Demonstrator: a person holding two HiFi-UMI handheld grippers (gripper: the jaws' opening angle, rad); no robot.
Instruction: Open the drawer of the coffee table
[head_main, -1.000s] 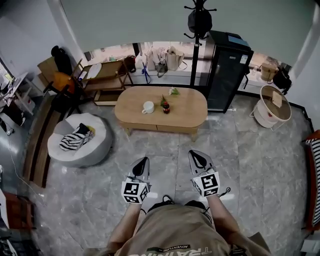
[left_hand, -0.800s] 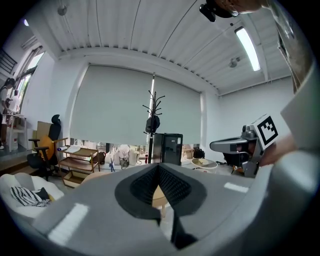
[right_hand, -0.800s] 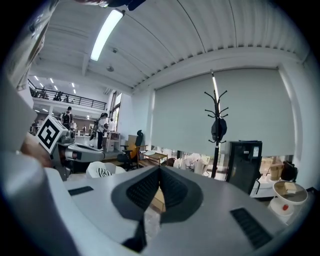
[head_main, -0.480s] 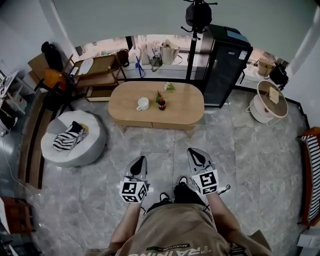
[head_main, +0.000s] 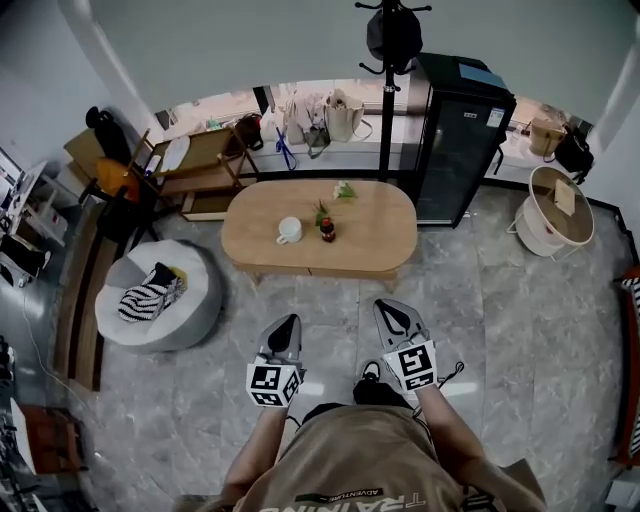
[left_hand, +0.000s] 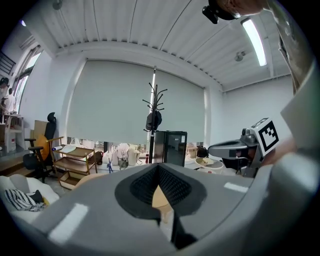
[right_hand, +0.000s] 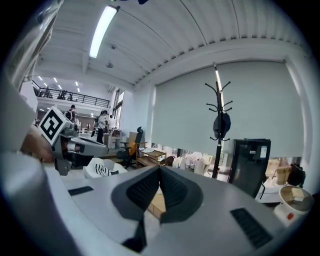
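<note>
The oval wooden coffee table (head_main: 370, 235) stands across the marble floor ahead of me. Its drawer fronts (head_main: 335, 270) run along the near side and sit flush, closed. On its top are a white cup (head_main: 289, 230), a small dark bottle (head_main: 327, 230) and a small plant (head_main: 346, 187). My left gripper (head_main: 287, 325) and right gripper (head_main: 391, 311) are side by side in the air, well short of the table, pointing at it. Both are shut with nothing in them. In the left gripper view the pads (left_hand: 150, 182) meet at the tip; the right gripper view shows its pads (right_hand: 167, 187) the same way.
A grey pouf (head_main: 185, 310) with a striped cloth stands left of the table. A black cabinet (head_main: 455, 140) and coat stand (head_main: 391, 60) are behind it. A round white side table (head_main: 552, 212) is at the right, a wooden shelf cart (head_main: 205, 160) at the back left.
The person has stepped toward the coffee table, carrying both grippers forward together. A shoe now shows between the grippers. Both stay shut.
</note>
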